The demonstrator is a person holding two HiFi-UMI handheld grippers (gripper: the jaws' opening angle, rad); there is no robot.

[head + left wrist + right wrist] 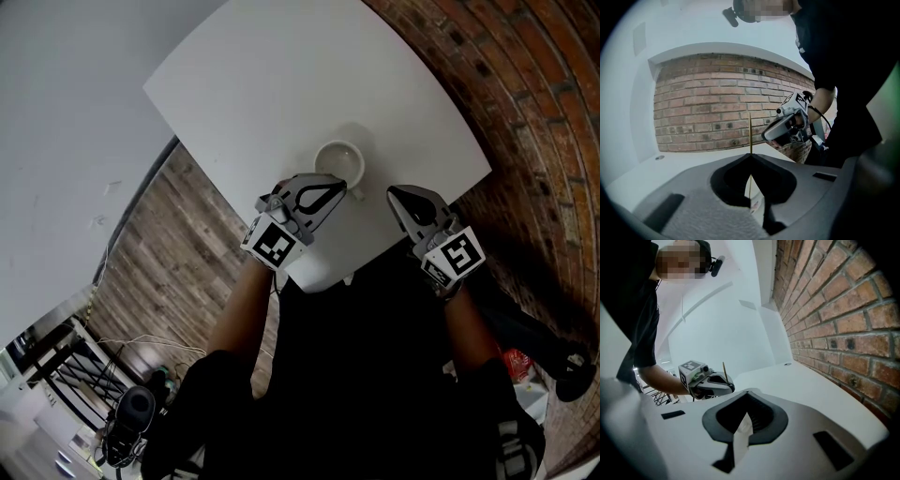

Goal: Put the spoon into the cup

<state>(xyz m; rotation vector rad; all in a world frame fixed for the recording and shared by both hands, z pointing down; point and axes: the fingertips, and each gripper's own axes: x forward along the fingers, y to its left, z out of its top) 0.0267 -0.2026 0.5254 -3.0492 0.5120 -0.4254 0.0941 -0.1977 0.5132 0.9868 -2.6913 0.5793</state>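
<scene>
Rough red brick wall (525, 84), then a smooth white rectangular table (281, 84). Grey plastic left gripper (336, 186) and right gripper (396, 195) over its near edge. Right jaws pressed together, nothing between. Round white glossy cup (320, 159) just beyond the left tip. Left jaws clamped on the spoon (750, 131): a thin gold sliver, upright, edge-on.

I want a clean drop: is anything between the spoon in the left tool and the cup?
Nothing visible. The left tool grips the spoon right beside the cup, with only bare white table around.
</scene>
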